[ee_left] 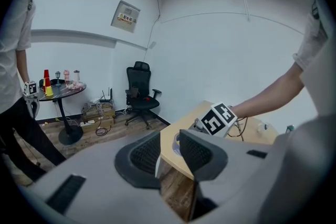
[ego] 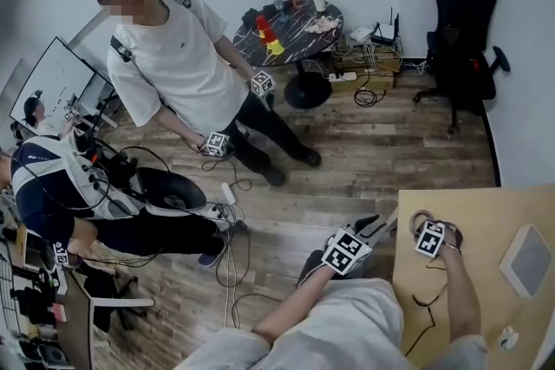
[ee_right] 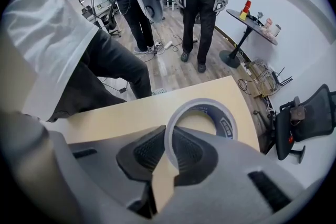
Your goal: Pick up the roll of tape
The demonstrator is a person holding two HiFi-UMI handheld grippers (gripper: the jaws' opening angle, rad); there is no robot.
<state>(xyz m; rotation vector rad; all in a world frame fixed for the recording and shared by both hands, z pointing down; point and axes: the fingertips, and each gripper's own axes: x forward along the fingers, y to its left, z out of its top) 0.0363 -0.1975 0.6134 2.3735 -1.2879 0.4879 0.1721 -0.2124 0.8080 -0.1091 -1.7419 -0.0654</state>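
The left gripper (ee_left: 170, 153) hangs just off the counter's (ego: 490, 217) left edge, jaws apart with nothing between them. At the counter's far left corner the right gripper (ee_right: 169, 152) points down, clamped on the wall of the roll of tape (ee_right: 224, 124), one jaw inside the ring

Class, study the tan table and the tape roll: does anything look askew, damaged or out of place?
Nothing is spilled or damaged. The roll of tape is by the table's corner, its wall pinched by the right gripper, one jaw inside the ring, which fits picking it up.
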